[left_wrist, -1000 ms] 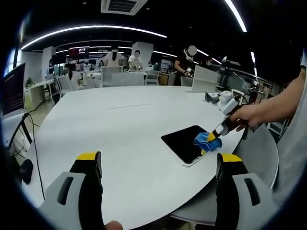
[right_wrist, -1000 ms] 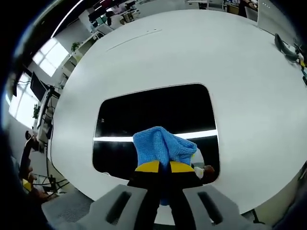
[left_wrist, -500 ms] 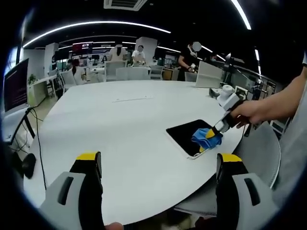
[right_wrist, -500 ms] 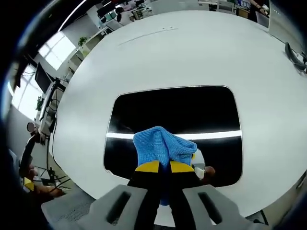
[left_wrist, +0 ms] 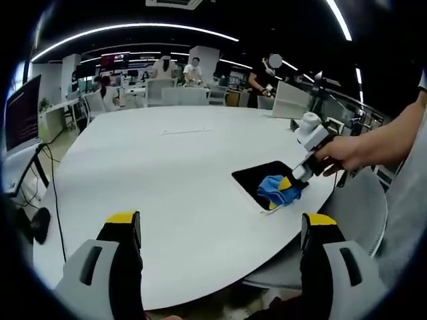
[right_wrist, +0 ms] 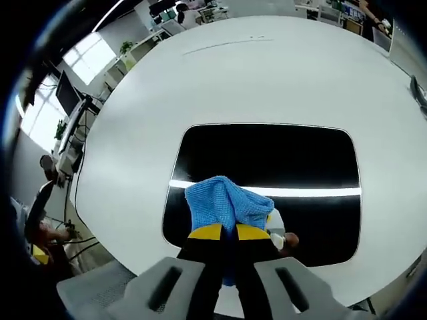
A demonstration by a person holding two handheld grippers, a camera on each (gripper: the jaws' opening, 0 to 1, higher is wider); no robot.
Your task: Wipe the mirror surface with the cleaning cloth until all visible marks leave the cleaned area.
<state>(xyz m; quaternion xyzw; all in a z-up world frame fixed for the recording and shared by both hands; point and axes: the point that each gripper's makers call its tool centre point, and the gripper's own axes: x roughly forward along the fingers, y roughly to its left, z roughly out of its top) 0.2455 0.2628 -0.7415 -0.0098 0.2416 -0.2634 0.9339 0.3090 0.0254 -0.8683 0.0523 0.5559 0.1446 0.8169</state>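
White office table — mirror, cloth in right claw.

1. The left gripper hovers above the near edge of the counter, its two yellow-tipped fingers spread wide apart with nothing between them.
2. The right gripper has its fingers pressed together on the blue cloth, which bunches up beyond their yellow tips.
3. In the left gripper view, the right gripper reaches down at a slant to the counter's right edge, tips lowest.
4. A hand wraps around that gripper's handle, above the counter's right edge.
5. The bare forearm runs up and away from the counter to the right.
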